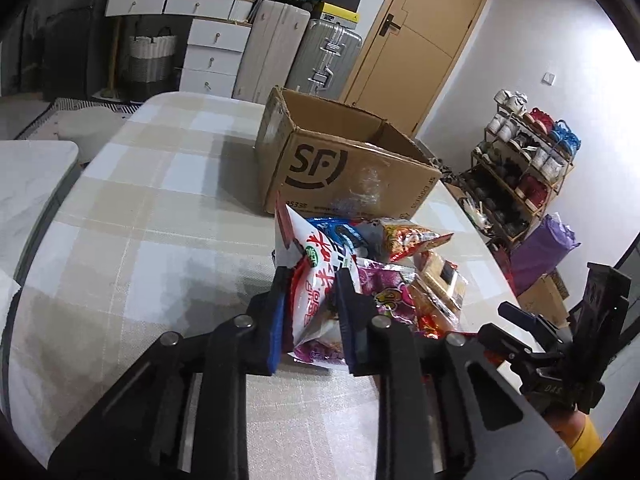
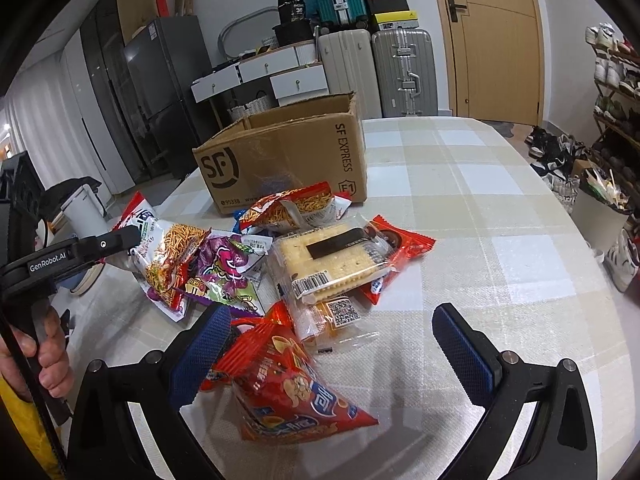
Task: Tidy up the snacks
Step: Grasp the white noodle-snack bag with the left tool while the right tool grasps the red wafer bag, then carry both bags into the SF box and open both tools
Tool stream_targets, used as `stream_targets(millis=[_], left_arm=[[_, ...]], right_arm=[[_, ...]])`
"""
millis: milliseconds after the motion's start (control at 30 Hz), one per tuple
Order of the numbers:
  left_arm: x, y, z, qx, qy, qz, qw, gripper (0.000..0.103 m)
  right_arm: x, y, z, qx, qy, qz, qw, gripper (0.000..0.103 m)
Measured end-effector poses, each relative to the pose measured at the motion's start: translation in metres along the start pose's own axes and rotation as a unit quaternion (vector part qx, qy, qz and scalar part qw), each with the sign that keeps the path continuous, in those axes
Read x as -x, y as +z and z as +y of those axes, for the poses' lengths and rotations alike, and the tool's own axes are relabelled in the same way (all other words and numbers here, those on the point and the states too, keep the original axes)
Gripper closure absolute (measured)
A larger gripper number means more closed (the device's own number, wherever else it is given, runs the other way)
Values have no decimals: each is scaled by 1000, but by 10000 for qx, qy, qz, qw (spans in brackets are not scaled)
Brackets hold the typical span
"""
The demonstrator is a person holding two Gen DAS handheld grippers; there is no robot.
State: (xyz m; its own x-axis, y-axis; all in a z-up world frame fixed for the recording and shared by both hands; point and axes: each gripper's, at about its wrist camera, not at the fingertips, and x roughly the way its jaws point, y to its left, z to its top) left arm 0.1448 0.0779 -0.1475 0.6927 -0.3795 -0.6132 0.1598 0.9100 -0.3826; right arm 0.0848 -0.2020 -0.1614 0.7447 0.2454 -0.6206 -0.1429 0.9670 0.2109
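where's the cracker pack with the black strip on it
In the right wrist view the cracker pack lies mid-table on top of the snack pile, in front of the cardboard box, with the purple snack bag to its left.

The snack pile [image 2: 280,264] lies on the table [image 2: 480,208] ahead of the right gripper [image 2: 332,340]. The cardboard box [image 2: 288,160] stands just behind the pile. One chip bag [image 2: 296,392] lies between the gripper's fingers, nearer the left one.

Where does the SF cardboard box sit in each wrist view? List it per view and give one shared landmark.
Left wrist: SF cardboard box sits centre, above the snack pile.
Right wrist: the box sits centre-left, behind the pile.
Shared landmark: the wooden door, upper right in both.
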Motion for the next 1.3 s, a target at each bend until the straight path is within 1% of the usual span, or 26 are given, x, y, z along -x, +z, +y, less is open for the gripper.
stream_targets(millis=[267, 333, 467, 567, 633, 700, 733, 767, 833, 1033, 1233, 1300], left_arm=[[21, 3, -4, -26, -40, -180, 9998, 88], [29, 4, -6, -44, -65, -248, 9997, 89], [44, 8, -10, -59, -111, -349, 9993, 92], [54, 10, -11, -89, -110, -426, 9990, 92], [57, 9, -10, -81, -106, -412, 9991, 93], [57, 8, -7, -28, -126, -363, 9993, 93], [56, 6, -6, -10, -136, -342, 9993, 93], [55, 5, -6, 1, -130, -324, 9994, 93], [57, 4, -5, 1, -123, -330, 9994, 93], [63, 3, -7, -25, -116, -364, 9993, 94], [67, 2, -9, -10, -93, -409, 9991, 94], [70, 2, -11, -28, -111, -421, 9990, 94]], right_arm=[[14, -2, -5, -82, 77, -70, 9999, 0], [16, -4, -5, -49, 234, -61, 9997, 0], [15, -12, 0, 65, 543, 58, 9985, 0], [9, -18, 6, 219, 579, 203, 9979, 0], [4, -20, 9, 219, 650, 297, 9972, 1], [-1, -23, 11, 252, 766, 407, 9959, 14], [-4, -24, 13, 307, 783, 490, 9953, 27], [-7, -26, 15, 345, 737, 554, 9951, 38], [-14, -30, 16, 391, 678, 718, 9943, 48], [-13, -34, 10, 243, 832, 680, 9939, 53], [-5, -32, 4, 99, 1021, 597, 9929, 55], [0, -31, 3, 88, 1013, 508, 9935, 55]])
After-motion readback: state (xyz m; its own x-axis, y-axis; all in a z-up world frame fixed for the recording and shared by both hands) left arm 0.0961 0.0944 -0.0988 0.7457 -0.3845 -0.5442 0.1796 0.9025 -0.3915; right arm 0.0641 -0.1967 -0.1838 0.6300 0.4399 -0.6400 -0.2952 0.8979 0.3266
